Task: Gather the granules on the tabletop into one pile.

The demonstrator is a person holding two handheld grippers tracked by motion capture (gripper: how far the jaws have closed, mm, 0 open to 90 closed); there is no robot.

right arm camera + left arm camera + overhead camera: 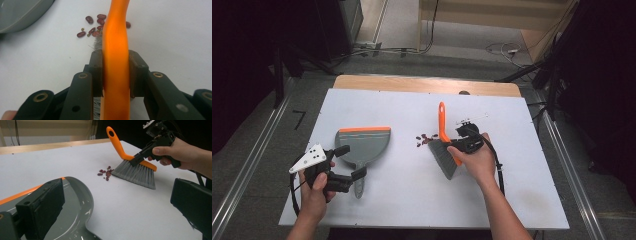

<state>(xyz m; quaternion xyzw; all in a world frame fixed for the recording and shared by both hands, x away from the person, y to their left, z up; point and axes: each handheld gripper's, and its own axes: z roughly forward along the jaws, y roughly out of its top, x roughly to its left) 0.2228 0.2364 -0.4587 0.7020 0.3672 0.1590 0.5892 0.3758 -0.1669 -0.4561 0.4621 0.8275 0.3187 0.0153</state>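
1. The right gripper [464,140] is clamped on the orange brush [443,131]; its bristles rest on the table [412,200] beside the beans [422,139].
2. The beans lie in a small loose pile, apart from the dustpan [362,145]; none looks swept in yet.
3. The left gripper [349,167] sits at the pan's handle, jaws wide; whether it touches is unclear.
4. Left: sweep the beans into the pan.
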